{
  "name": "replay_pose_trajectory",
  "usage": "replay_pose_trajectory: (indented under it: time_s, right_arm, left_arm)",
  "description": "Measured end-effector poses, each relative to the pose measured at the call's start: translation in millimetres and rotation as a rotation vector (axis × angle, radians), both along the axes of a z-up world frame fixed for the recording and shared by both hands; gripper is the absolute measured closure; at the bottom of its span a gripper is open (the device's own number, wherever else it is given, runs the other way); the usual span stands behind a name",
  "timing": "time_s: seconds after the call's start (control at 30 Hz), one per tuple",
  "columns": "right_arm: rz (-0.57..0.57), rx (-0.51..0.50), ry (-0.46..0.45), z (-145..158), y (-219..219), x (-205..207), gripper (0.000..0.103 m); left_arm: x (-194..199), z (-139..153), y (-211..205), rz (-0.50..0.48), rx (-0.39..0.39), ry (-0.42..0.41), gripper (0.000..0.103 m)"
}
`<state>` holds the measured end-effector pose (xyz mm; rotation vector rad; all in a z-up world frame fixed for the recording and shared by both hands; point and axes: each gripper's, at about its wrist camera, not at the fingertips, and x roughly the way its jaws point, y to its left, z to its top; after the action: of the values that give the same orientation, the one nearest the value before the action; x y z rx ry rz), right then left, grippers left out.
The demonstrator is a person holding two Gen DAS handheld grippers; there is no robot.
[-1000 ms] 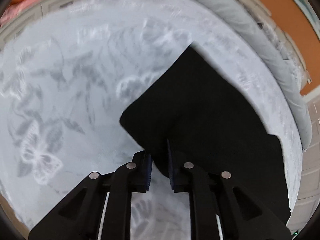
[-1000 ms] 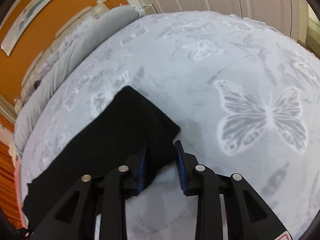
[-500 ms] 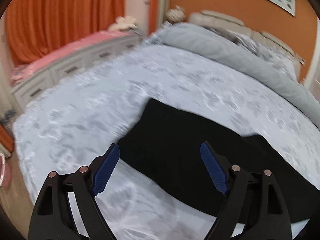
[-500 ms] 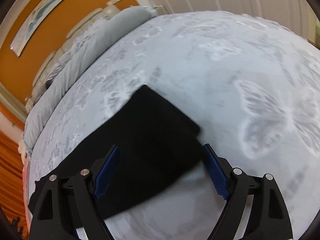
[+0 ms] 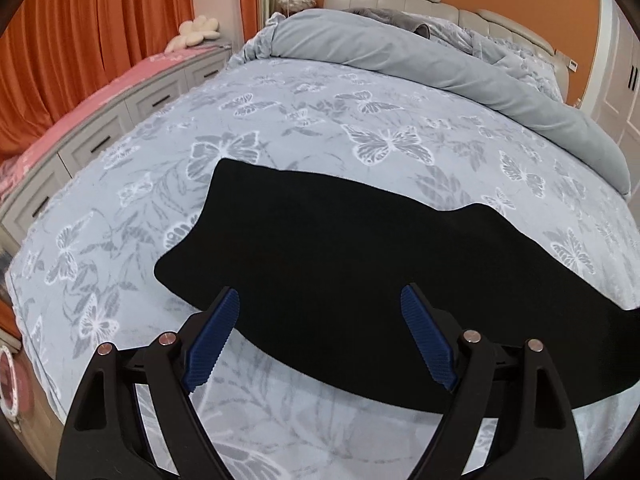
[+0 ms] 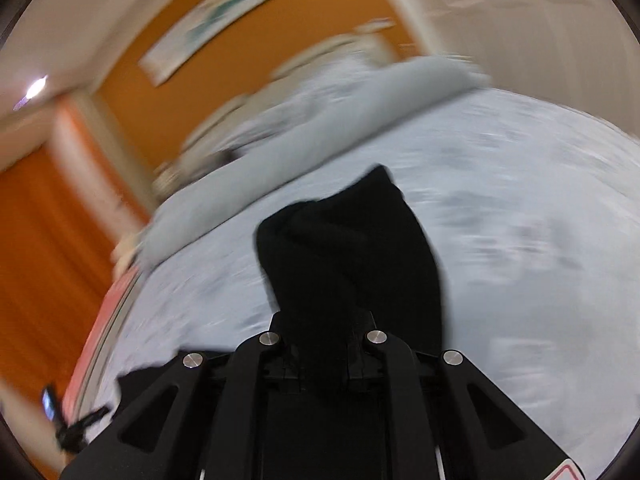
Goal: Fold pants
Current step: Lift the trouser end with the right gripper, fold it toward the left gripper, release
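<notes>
A: left gripper (image 5: 320, 314)?
B: Jaws wide apart, above near edge of black pants (image 5: 360, 272) on bed (image 5: 360, 120).
A: right gripper (image 6: 322, 334)?
B: Clamped on pants, bunched fabric lifted. View blurred.

**Right gripper clamped on black pants above the bed**

The right gripper (image 6: 323, 330) has its jaws closed on a bunched end of the black pants (image 6: 352, 248), which rise in a crumpled fold ahead of the fingers. Behind lies the blurred pale bedspread (image 6: 520, 240), a grey duvet (image 6: 320, 120) rolled along its far side, and an orange wall (image 6: 248, 40) with a framed picture (image 6: 218, 20)
</notes>
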<state>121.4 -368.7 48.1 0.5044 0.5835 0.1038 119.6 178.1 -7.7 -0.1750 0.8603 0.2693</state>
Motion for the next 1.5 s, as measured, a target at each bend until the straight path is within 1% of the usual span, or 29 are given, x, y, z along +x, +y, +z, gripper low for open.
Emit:
replay_pose_trajectory:
  time_s: [0.1, 0.2, 0.3, 0.33, 0.37, 0.43, 0.47, 0.5, 0.53, 0.57, 0.6, 0.63, 0.67, 0.7, 0.77, 0.8, 0.83, 0.87, 0.9, 0.97, 1.03, 1.1, 1.13, 1.2, 1.23, 1.27, 1.3, 1.33, 1.5]
  right_arm:
    - [0.143, -0.059, -0.006, 6.4, 78.7, 15.9, 0.093]
    - [0.273, -0.149, 0.022, -7.6, 159.4, 33.0, 0.093]
    - [0.369, -0.218, 0.099, -45.0, 221.6, 47.4, 0.093]
    - [0.393, -0.256, 0.131, -60.5, 239.7, 52.2, 0.091]
    - [0.444, -0.298, 0.198, -88.0, 261.8, 58.9, 0.086]
    - [0.492, -0.343, 0.274, -119.1, 282.2, 60.6, 0.079]
    - [0.485, -0.384, 0.248, -123.6, 287.7, 54.7, 0.076]
    - [0.482, -0.4, 0.219, -116.5, 288.5, 49.0, 0.071]
    - [0.488, -0.386, 0.224, -109.9, 285.5, 49.1, 0.057]
    - [0.491, -0.342, 0.229, -95.1, 278.8, 45.9, 0.05]
    - [0.473, -0.296, 0.19, -74.9, 263.9, 39.6, 0.048]
    - [0.458, -0.271, 0.156, -62.6, 254.8, 32.1, 0.04]
    - [0.421, -0.238, 0.112, -45.6, 235.7, 22.5, 0.026]
    - [0.372, -0.203, 0.079, -33.0, 213.5, 14.0, 0.022]
    - [0.304, -0.13, 0.049, -25.0, 178.4, 4.3, 0.022]
    - [0.283, -0.104, 0.063, -27.9, 165.7, 6.2, 0.024]
    - [0.275, -0.097, 0.088, -32.9, 154.5, 6.2, 0.04]
    - [0.282, -0.127, 0.114, -37.1, 155.0, 14.4, 0.057]
    - [0.29, -0.158, 0.131, -39.6, 161.8, 16.5, 0.062]
    - [0.317, -0.24, 0.154, -53.5, 173.3, 14.9, 0.065]
    - [0.314, -0.309, 0.194, -69.5, 184.3, 20.6, 0.065]
    - [0.305, -0.377, 0.255, -87.0, 188.0, 24.6, 0.06]
    - [0.337, -0.399, 0.278, -91.6, 192.4, 25.6, 0.06]
    - [0.397, -0.424, 0.256, -96.3, 207.9, 18.2, 0.044]
    - [0.425, -0.464, 0.229, -96.2, 217.4, 14.5, 0.033]
    - [0.447, -0.523, 0.193, -96.6, 229.5, 10.5, 0.03]
    - [0.462, -0.562, 0.174, -98.3, 239.6, 9.0, 0.03]
    - [0.483, -0.571, 0.17, -100.5, 247.7, 10.1, 0.03]
    - [0.521, -0.575, 0.174, -111.1, 276.9, 19.6, 0.03]
  left_arm:
    - [-5.2, 2.8, 11.5, 0.009, -0.013, -0.005, 0.022]
    - [-10.0, 4.5, 26.4, 0.028, -0.013, -0.005, 0.021]
    - [-12.5, 0.8, 47.5, 0.048, -0.027, 0.011, 0.021]
    - [-12.9, -1.1, 53.9, 0.055, -0.029, 0.018, 0.021]
    - [-12.6, -4.2, 63.1, 0.059, -0.032, 0.029, 0.021]
    - [-10.8, -8.7, 76.9, 0.071, -0.034, 0.05, 0.02]
    - [-9.7, -11.9, 87.2, 0.072, -0.044, 0.063, 0.02]
    - [-9.6, -13.1, 94.9, 0.082, -0.054, 0.066, 0.019]
    - [-10.5, -14.3, 103.7, 0.097, -0.072, 0.067, 0.019]
    - [-11.8, -15.6, 116.8, 0.109, -0.115, 0.066, 0.017]
    - [-12.7, -16.7, 126.2, 0.115, -0.152, 0.067, 0.016]
    - [-13.6, -18.1, 134.8, 0.122, -0.186, 0.07, 0.015]
    - [-14.7, -19.9, 141.7, 0.131, -0.215, 0.073, 0.015]
    - [-16.4, -22.6, 149.2, 0.146, -0.241, 0.076, 0.015]
    - [-17.7, -25.8, 155.3, 0.167, -0.259, 0.082, 0.015]
    - [-17.6, -27.0, 155.4, 0.172, -0.254, 0.085, 0.015]
    - [-16.9, -27.3, 153.5, 0.174, -0.242, 0.089, 0.015]
    - [-16.1, -27.2, 152.0, 0.173, -0.235, 0.091, 0.015]
    - [-15.3, -26.9, 147.7, 0.168, -0.229, 0.092, 0.015]
    - [-13.0, -26.7, 139.8, 0.16, -0.228, 0.095, 0.015]
    - [-10.2, -25.7, 124.9, 0.14, -0.233, 0.095, 0.015]
    - [-8.4, -24.7, 108.6, 0.105, -0.233, 0.095, 0.015]
    - [-7.8, -23.5, 97.6, 0.082, -0.227, 0.095, 0.015]
    - [-7.0, -21.5, 81.0, 0.046, -0.223, 0.093, 0.015]
    - [-6.5, -20.6, 72.6, 0.027, -0.225, 0.092, 0.015]
    - [-5.5, -20.2, 67.1, 0.013, -0.229, 0.091, 0.015]
    - [-3.9, -20.0, 58.9, -0.006, -0.235, 0.093, 0.015]
    - [-1.9, -20.2, 51.4, -0.023, -0.242, 0.096, 0.015]
    - [2.6, -23.9, 24.2, -0.074, -0.224, 0.112, 0.015]
